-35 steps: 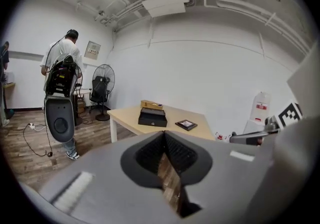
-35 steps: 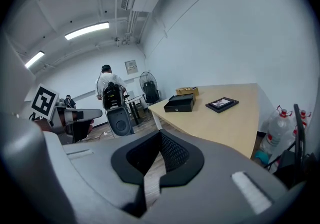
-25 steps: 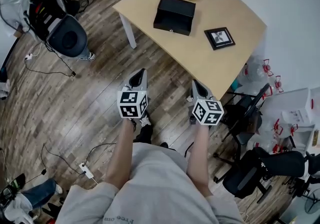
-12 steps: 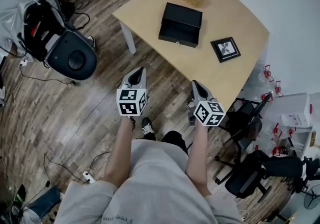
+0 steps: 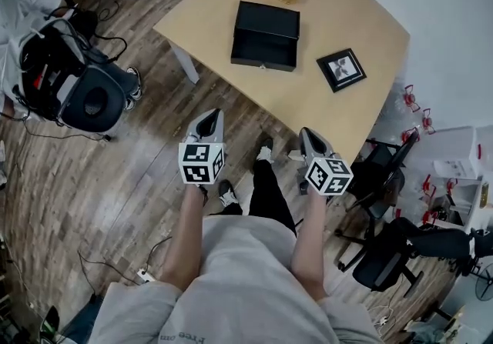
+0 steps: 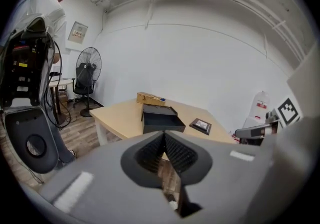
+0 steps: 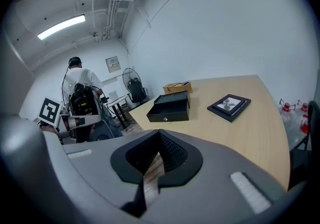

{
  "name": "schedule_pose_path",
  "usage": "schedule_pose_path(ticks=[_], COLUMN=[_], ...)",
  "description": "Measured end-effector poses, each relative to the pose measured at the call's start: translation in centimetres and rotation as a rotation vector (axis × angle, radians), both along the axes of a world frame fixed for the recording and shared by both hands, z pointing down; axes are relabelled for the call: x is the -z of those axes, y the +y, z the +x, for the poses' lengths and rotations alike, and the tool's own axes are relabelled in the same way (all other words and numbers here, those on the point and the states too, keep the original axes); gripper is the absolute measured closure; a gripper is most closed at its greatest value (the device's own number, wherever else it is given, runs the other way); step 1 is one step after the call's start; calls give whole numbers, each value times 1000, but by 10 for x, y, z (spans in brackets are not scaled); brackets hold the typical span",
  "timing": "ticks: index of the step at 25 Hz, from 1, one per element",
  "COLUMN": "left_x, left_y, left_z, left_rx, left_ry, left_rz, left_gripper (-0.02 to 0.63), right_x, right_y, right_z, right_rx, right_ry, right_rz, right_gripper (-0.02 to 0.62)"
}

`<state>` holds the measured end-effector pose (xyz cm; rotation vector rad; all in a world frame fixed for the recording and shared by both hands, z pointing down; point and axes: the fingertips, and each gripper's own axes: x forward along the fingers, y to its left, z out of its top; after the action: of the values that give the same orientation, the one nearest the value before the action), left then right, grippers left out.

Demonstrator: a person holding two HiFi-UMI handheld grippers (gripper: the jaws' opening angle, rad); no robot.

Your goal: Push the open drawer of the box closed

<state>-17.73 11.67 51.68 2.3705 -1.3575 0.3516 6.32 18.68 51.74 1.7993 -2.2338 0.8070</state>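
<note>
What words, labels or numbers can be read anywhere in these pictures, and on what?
"Free": seemingly, upside down at the lower edge of the person's grey shirt; whatever follows is cut off.
Wall poster: print too small to read.
White container: red label too blurred to read.
Marker cubes: black-and-white squares only, no letters.

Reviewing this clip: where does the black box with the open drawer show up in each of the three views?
Head view: the black box sits upper centre on the tan table, drawer open toward the person.
Left gripper view: middle of the picture, drawer front facing the camera.
Right gripper view: centre, slightly left.
Shared landmark: the framed picture lies to the box's right in all three views.
</note>
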Motion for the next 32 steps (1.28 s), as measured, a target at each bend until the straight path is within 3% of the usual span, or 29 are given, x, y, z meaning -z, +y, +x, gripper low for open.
schedule_pose_path(ticks=[7,13,19,25,30,32], left_x=[-16,-9,-20,-33,-38,-46], left_y=[-75,-146,-180,-202,-208,-209], left_z=[7,27,72,95,101,101], left_rx=[49,50,9,-1,16,27], left_ry=[-53,-114,-133,-163,-165,-166], left_rz=[-4,19,4,-5,-45,-59], left_gripper=[554,554,554,554,554,554], right_x=[2,14,17,16,5,0], right_y=[-91,-186,-262,-335,-395,-411], right_z=[24,35,57,61,52,32], right_rx=[105,311,509,734,986,1059], right_ry=[-9,131,447,663,1007,1001], right_rz=[13,7,-3,-2,12,26], right_gripper=[597,597,597,597,597,597])
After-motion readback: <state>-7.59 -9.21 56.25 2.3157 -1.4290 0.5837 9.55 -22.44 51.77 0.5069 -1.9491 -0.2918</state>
